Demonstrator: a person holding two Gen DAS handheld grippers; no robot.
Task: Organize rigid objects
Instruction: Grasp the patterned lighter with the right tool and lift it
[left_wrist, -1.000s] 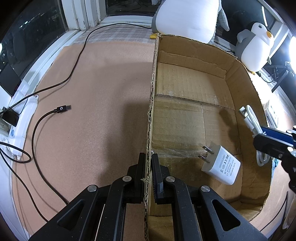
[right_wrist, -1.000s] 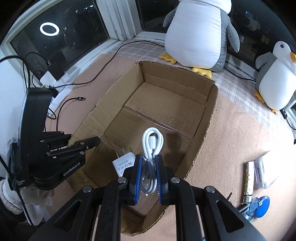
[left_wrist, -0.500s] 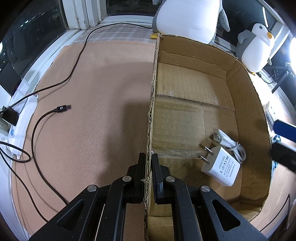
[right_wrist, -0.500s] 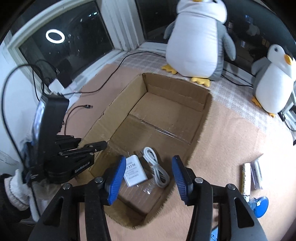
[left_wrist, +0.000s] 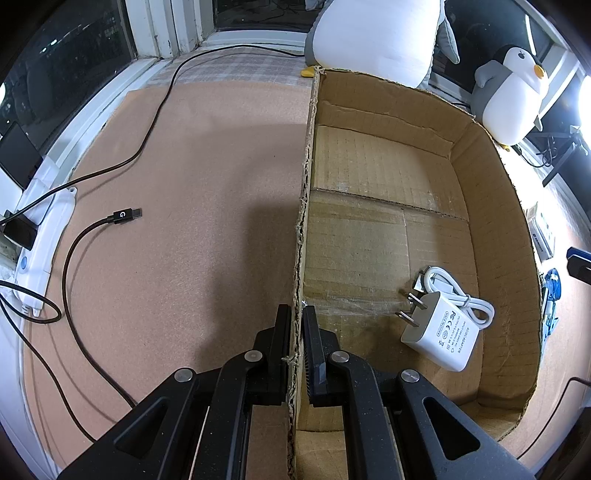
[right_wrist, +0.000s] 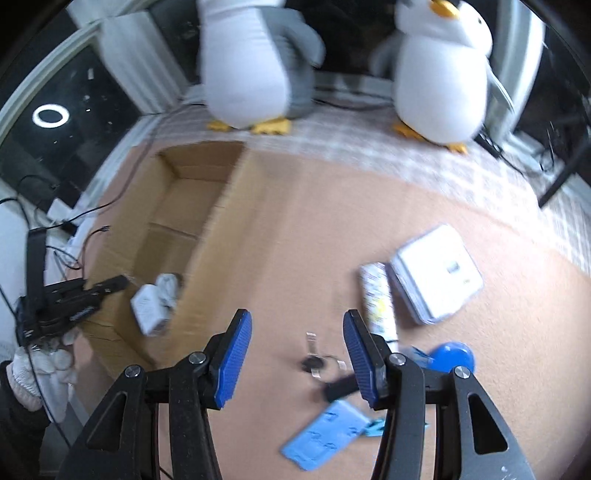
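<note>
My left gripper (left_wrist: 297, 310) is shut on the near left wall of the open cardboard box (left_wrist: 498, 177). Inside the box, a white charger (left_wrist: 441, 338) lies against a coiled white cable (left_wrist: 461, 291). In the blurred right wrist view the box (right_wrist: 207, 236) is at the left, with the charger (right_wrist: 147, 308) in it. My right gripper (right_wrist: 296, 317) hangs open over the brown mat, right of the box, with nothing between its blue pads. Below it lie a small black key-like item (right_wrist: 314, 363), a blue card (right_wrist: 325, 439), a patterned tube (right_wrist: 376, 295) and a white flat case (right_wrist: 436, 273).
Two plush penguins (right_wrist: 255, 66) stand behind the box by the window. A blue round object (right_wrist: 452, 356) lies at the right finger. A black cable (left_wrist: 122, 216) and a white power strip (left_wrist: 40, 236) sit left of the box. A gloved hand (right_wrist: 44, 365) holds the left gripper.
My right gripper opened and let the white cable drop into the box beside the charger. It then swung right, out over the mat with the loose items. The left gripper kept still.
</note>
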